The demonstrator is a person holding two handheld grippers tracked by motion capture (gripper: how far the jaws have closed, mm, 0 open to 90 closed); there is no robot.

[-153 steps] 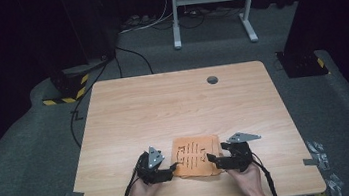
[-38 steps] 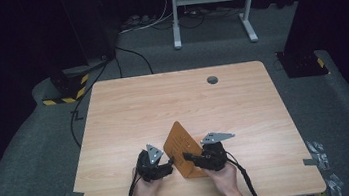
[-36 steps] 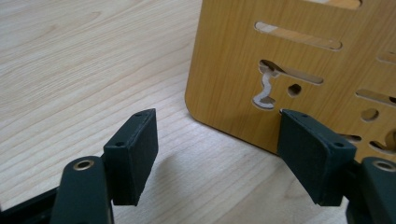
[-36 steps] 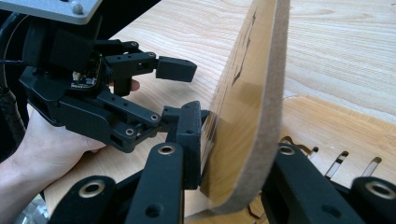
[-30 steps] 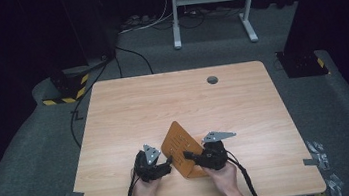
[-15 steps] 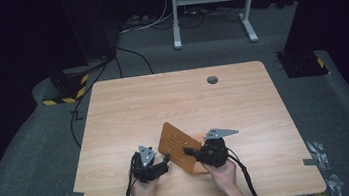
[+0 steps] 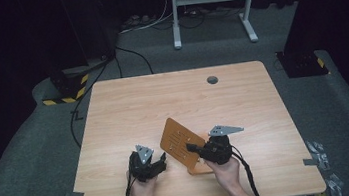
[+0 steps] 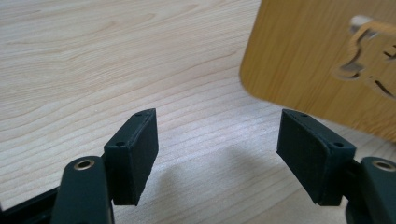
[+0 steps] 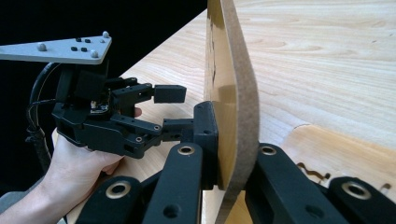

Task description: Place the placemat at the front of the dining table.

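Two grippers: right gripper [image 7: 192, 148] clamps the tilted wooden board [image 7: 180, 141]; left gripper [image 7: 159, 163] gapes.

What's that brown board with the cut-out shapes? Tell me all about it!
The board is thin, flat and orange-brown, like pressed wood, with rounded corners and small slots and shapes cut through it. It is tilted up off the table, its far end raised toward the left. The right gripper is clamped on its edge, one jaw on each face. The left gripper is open beside it and not touching it. A second brown piece with cut-outs lies flat under it.
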